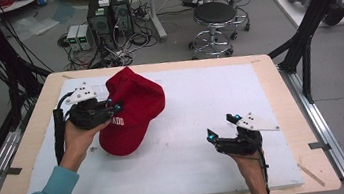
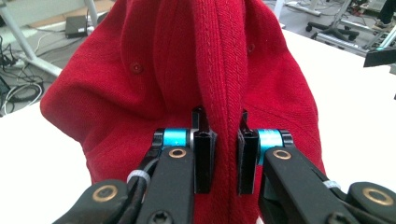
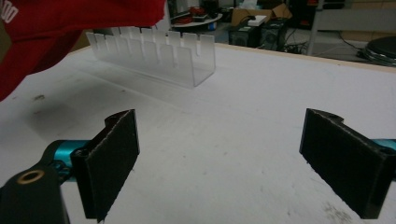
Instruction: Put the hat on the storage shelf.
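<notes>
Here, the left gripper [image 1: 111,106] has its jaws pinched on a raised fold of the red cap [image 1: 134,109]; in the left gripper view the fold [image 2: 227,140] stands upright between both pads, and the cap hangs from it, lifted off the white board [image 1: 191,140]. The cap sits at about 10 o'clock on the board. The right gripper [image 1: 224,126] hovers at about 4 o'clock with its jaws spread wide and nothing between them. In the right gripper view, a clear slotted rack [image 3: 154,53] stands on the board beyond the jaws, toward 11 o'clock, beside the cap's edge.
</notes>
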The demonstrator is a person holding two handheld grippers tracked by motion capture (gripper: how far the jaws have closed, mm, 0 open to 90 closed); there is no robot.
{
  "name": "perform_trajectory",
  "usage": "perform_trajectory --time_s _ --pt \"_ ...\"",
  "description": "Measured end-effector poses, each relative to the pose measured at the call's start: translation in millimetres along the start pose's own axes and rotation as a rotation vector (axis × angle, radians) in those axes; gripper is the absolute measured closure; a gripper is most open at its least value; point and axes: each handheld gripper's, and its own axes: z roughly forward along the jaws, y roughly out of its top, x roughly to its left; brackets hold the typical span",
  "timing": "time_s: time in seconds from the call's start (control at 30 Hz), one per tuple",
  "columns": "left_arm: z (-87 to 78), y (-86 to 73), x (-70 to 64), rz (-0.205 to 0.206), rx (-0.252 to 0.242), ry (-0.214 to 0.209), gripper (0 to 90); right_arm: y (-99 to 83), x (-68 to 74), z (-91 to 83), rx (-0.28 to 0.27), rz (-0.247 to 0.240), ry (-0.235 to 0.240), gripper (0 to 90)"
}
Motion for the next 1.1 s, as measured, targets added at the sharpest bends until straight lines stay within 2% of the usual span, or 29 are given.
perform_trajectory --time_s 0.27,0.43,0.6,0.77,0.93,1.03,1.1 --pt "-5.3 5.4 -7.4 -0.005 -0.051 -0.014 81.6 16.6 24.3 8.9 0.021 -0.001 0.086 10.8" --pt "-7.8 10.0 -13.0 0.003 -0.075 -0.032 81.6 29.8 40.9 18.5 0.059 0.000 0.157 10.8" --pt "-6.7 13.4 -19.6 0.014 -0.087 -0.050 81.6 41.2 60.4 33.2 0.063 0.002 0.237 14.2" --pt "-1.5 15.0 -26.9 0.023 -0.085 -0.066 81.6 44.9 78.6 49.6 0.083 0.031 0.307 16.6" --pt "1.7 16.5 -30.8 0.029 -0.098 -0.075 81.6 44.1 85.7 63.6 0.110 0.080 0.406 24.4" --pt "2.9 17.1 -31.9 0.030 -0.104 -0.074 81.6 43.4 86.8 67.9 0.123 0.110 0.430 23.8" --pt "4.7 17.1 -33.2 0.026 -0.108 -0.077 81.7 42.6 88.0 71.6 0.133 0.137 0.453 18.7"
